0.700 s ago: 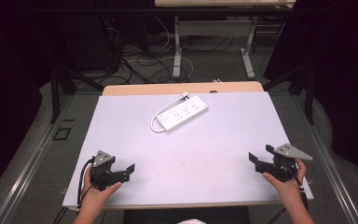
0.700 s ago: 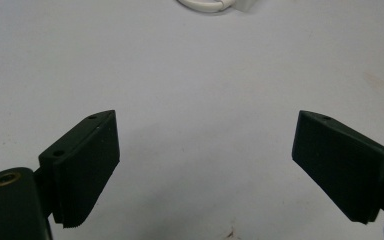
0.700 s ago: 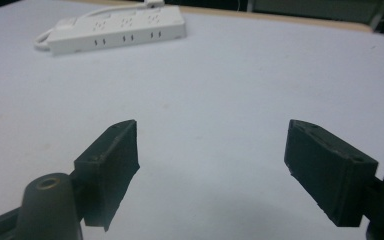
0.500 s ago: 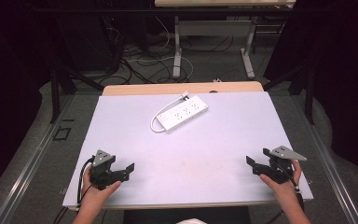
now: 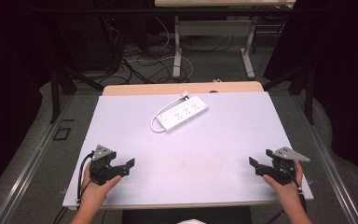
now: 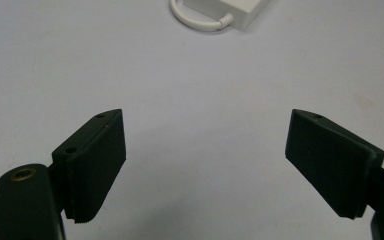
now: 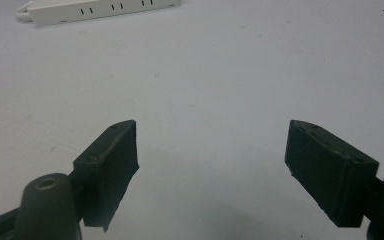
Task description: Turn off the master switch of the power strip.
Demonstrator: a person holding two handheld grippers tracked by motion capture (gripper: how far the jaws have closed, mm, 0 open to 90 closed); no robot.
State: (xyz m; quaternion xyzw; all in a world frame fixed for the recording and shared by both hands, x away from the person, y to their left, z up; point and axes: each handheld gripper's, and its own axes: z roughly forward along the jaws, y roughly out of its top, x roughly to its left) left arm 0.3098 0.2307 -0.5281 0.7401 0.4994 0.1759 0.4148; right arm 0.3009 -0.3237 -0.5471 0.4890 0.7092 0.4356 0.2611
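Grippers rest at the bottom corners of the high view: left gripper [image 5: 131, 164] and right gripper [image 5: 252, 163], both released, nothing between their jaws. White power strip [image 5: 182, 112] lies upper centre on the table [image 5: 214, 154], well apart from both.

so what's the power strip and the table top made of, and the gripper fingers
White oblong power strip: likely moulded plastic, smooth with a slight sheen, slotted sockets, rubbery-looking white cord. Pale lavender table top: matte laminate or a sheet, faintly scuffed; a light wood edge shows at the far side. Black fingers: hard plastic backs with screw holes, and finely ribbed pads, probably rubber.
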